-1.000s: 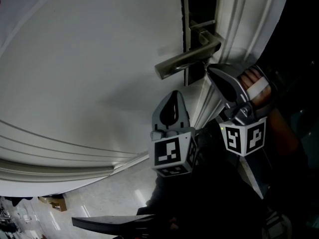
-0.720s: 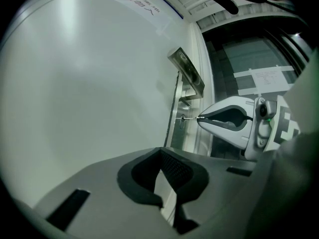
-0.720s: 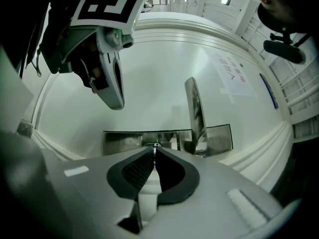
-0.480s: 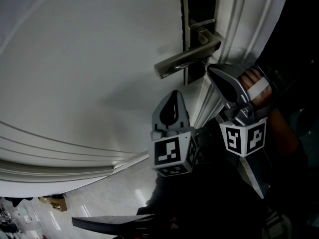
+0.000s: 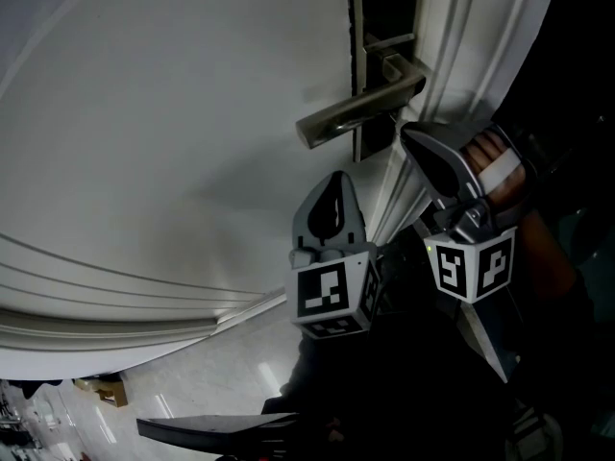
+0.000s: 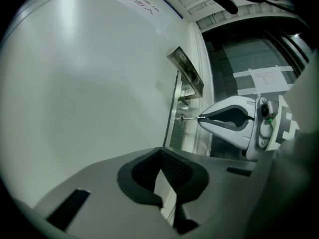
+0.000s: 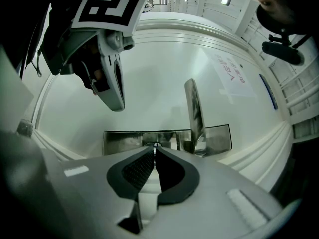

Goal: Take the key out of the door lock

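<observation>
At the edge of the white painted door (image 5: 173,142), in the head view, the brushed-metal lever handle (image 5: 360,111) was seen jutting out. The grey right gripper (image 5: 408,134) was held with its tips just beneath it. The grey left gripper (image 5: 334,182) was kept lower, apart from the hardware. The key could not be made out from this angle.

From the left gripper view, the left gripper's 2 jaws were seen brought together at their tips with nothing between them. Beyond them, the small silver metal key (image 6: 189,117) was seen as a thin shaft. It lay level between the narrow steel lock plate (image 6: 173,101) and the right gripper's tips, with its far end seated in the keyhole (image 6: 180,118).

From the right gripper view, the 2 jaws were seen pressed closed on the key's (image 7: 155,145) head. The lock plate (image 7: 124,139) lay directly ahead, and the lever handle (image 7: 194,113) rose just to the right. The left gripper (image 7: 117,103) was seen off to the upper left, touching nothing.

The key's long axis was judged to run straight out of the plate, in line with the right gripper's own jaws. A pull straight back along that line, away from the door, was therefore judged to be what removal called for. The right gripper was plainly the nearer of the 2.
</observation>
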The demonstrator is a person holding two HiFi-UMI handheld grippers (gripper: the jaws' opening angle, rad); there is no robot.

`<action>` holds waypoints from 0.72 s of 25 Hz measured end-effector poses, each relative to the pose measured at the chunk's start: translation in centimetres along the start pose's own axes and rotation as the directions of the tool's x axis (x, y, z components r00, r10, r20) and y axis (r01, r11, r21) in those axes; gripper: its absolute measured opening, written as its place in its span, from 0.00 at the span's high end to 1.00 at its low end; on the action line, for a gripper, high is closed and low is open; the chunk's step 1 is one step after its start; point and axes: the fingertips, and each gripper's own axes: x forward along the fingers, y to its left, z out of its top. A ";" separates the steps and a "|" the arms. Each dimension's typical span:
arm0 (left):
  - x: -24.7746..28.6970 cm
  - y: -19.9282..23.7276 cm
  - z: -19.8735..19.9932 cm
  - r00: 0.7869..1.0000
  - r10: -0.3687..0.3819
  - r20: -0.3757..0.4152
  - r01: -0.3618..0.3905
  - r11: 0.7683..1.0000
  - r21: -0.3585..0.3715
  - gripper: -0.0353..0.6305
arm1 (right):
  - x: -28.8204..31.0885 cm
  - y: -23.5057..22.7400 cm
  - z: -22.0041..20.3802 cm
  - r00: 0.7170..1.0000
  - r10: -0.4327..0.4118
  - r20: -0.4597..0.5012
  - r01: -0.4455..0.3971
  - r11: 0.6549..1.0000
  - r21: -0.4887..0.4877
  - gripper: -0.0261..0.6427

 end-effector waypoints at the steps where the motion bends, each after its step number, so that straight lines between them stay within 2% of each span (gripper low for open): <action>1: 0.0 0.1 -0.1 1.000 0.004 0.001 -0.004 1.000 0.006 0.95 | 0.0 0.0 0.0 1.000 -0.001 0.001 0.001 1.000 -0.001 0.94; 9: -0.1 0.2 -0.1 1.000 0.009 -0.003 -0.009 1.000 0.021 0.95 | -0.2 0.0 0.1 1.000 0.000 0.003 0.000 1.000 0.001 0.94; 18: -0.1 -0.3 0.3 1.000 -0.007 0.001 0.007 1.000 -0.007 0.95 | -0.3 0.0 0.0 1.000 -0.001 0.001 0.001 1.000 -0.005 0.94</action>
